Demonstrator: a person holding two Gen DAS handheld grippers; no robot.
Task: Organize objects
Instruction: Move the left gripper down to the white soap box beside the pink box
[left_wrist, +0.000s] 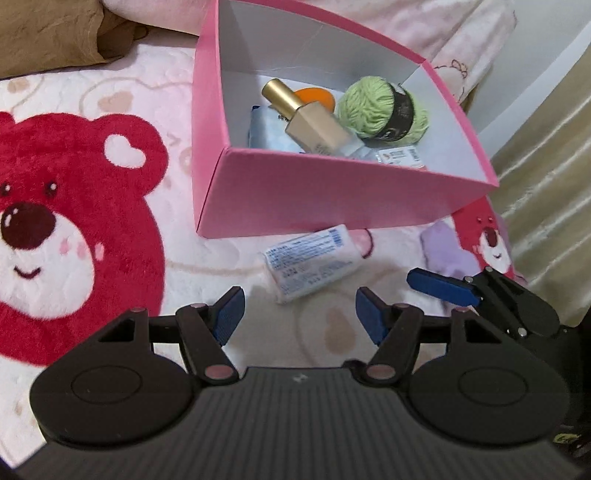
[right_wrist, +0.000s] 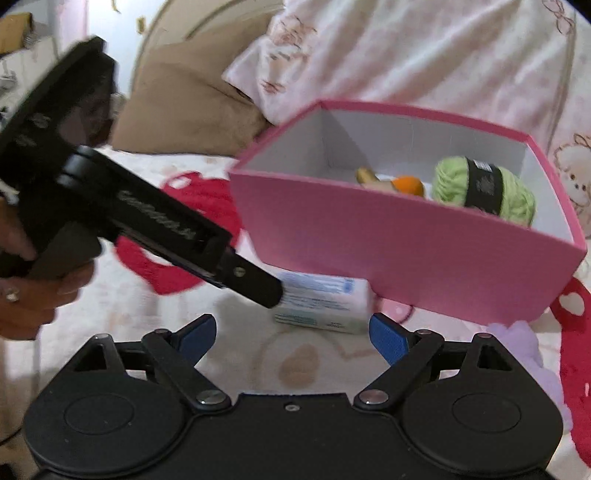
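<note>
At the bottom centre of the left wrist view the left tool (left_wrist: 299, 314) is seen with its blue pads spread wide, nothing between them. Just beyond the pads a white bottle (left_wrist: 312, 264) with blue print lies on its side on the bear-patterned blanket (left_wrist: 74, 229), its far end close against the near wall of the pink box (left_wrist: 332, 192). At the right of that frame one blue finger of the right tool (left_wrist: 441, 286) is seen beside the bottle; its second finger is not shown there.

In the right wrist view the right tool (right_wrist: 291, 338) is likewise spread apart and empty at bottom centre, with the same white bottle (right_wrist: 325, 302) just ahead. The left tool (right_wrist: 258, 282) reaches in from the left (held in a hand (right_wrist: 33, 295) at the frame's edge), its dark tip overlapping the bottle's left end; contact cannot be judged.

Farther up, inside the box, a gold-capped bottle (left_wrist: 306, 118), an orange object (left_wrist: 316, 98), a green yarn ball (left_wrist: 384, 110) and a pale blue packet (left_wrist: 266, 129) are seen.
</note>
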